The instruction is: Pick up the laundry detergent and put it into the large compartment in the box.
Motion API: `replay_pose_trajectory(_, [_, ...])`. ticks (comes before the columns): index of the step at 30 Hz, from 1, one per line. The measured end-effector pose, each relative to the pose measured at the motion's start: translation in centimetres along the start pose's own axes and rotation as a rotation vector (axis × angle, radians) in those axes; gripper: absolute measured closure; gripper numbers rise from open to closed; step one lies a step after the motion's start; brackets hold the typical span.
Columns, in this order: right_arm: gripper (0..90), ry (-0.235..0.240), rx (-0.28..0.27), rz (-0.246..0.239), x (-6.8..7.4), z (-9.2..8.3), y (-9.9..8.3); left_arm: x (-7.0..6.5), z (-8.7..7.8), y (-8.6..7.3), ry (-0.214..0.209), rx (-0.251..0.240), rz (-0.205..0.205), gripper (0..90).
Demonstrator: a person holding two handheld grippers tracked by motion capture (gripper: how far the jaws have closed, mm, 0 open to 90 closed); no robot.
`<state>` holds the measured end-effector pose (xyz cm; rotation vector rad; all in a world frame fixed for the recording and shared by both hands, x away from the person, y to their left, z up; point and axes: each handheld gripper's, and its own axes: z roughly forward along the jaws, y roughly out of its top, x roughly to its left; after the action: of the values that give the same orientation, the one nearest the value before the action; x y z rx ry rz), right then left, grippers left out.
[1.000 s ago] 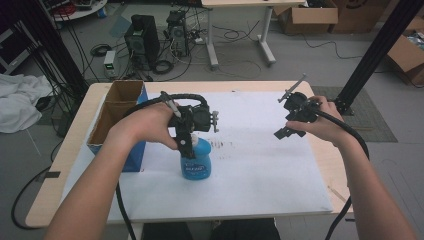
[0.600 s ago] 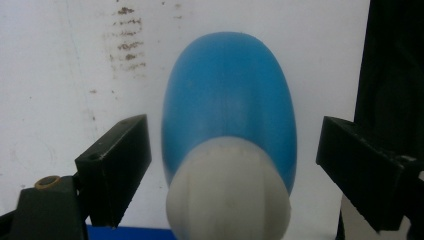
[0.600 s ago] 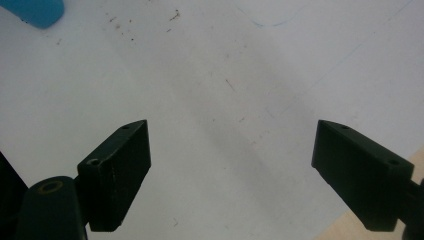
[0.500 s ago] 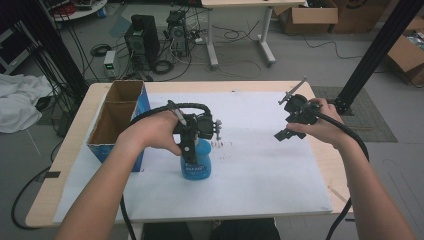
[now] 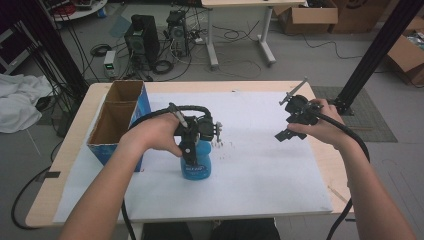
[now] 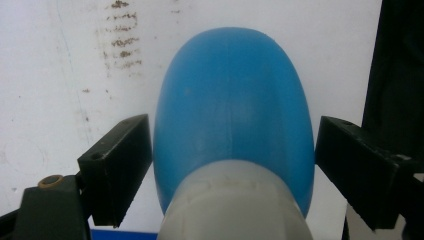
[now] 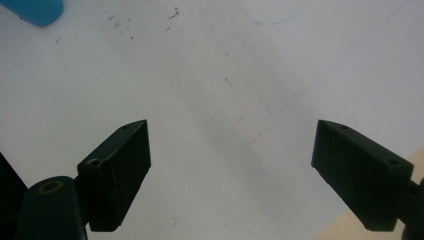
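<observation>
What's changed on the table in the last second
The left claw has sunk over the blue bottle, its jaws closing in around the bottle; the right pad still stands off it. The right claw, the bottle and the cardboard box stayed put.

Blue bottle (image 5: 197, 165), white label print too blurred to read

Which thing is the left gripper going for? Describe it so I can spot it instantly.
On the white sheet covering the table, look just right of the open blue box. Under the left gripper stands a blue bottle with a white cap, the sheet's only standing object.
</observation>
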<state>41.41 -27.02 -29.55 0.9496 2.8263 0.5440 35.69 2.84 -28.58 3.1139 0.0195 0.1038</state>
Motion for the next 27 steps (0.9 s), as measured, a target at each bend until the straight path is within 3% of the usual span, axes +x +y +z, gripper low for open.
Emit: replay_pose_trajectory(27, [15.9, 0.005, 0.006, 0.005, 0.03, 0.06, 0.10, 0.11, -0.04, 0.07, -0.005, -0.003, -0.012, 24.9])
